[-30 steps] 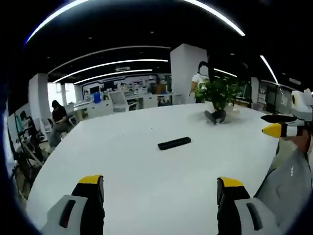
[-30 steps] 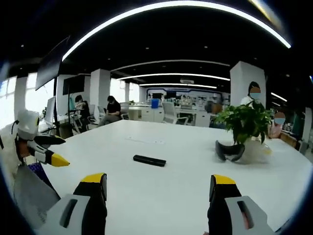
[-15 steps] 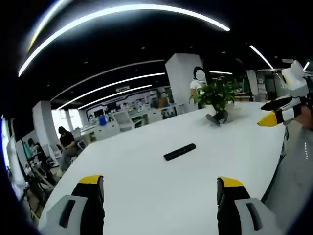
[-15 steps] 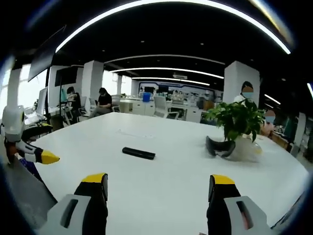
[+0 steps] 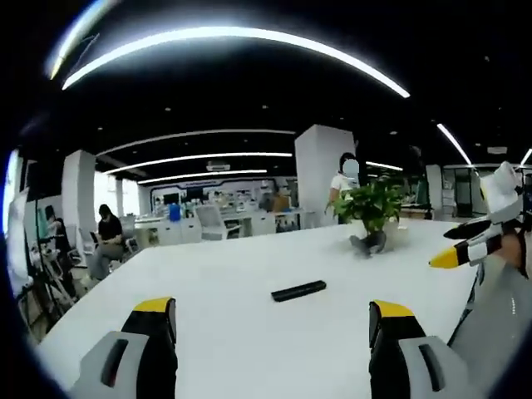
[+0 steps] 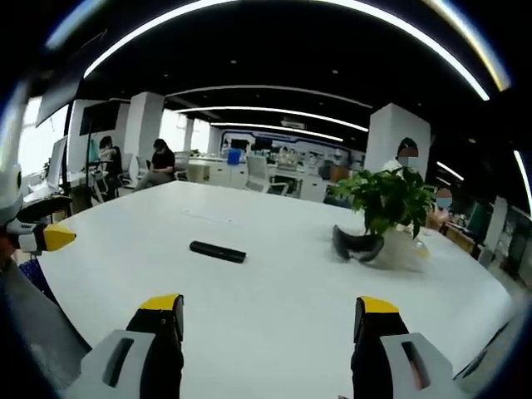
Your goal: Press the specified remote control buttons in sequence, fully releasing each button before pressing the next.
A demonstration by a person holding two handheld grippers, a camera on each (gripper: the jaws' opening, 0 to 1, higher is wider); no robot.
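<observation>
Open-plan office surrounds a white table (image 5: 233, 274); the black remote control (image 5: 298, 290) lies near its middle, a potted plant (image 6: 391, 208) beyond. Left gripper (image 5: 272, 332) and right gripper (image 6: 270, 328) hover apart, jaws spread, empty. Approaching fast risks shoving the remote or hitting wrong buttons.

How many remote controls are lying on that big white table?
1. The black remote control lies alone near the middle of the white table, left of the potted plant in the right gripper view.
</observation>
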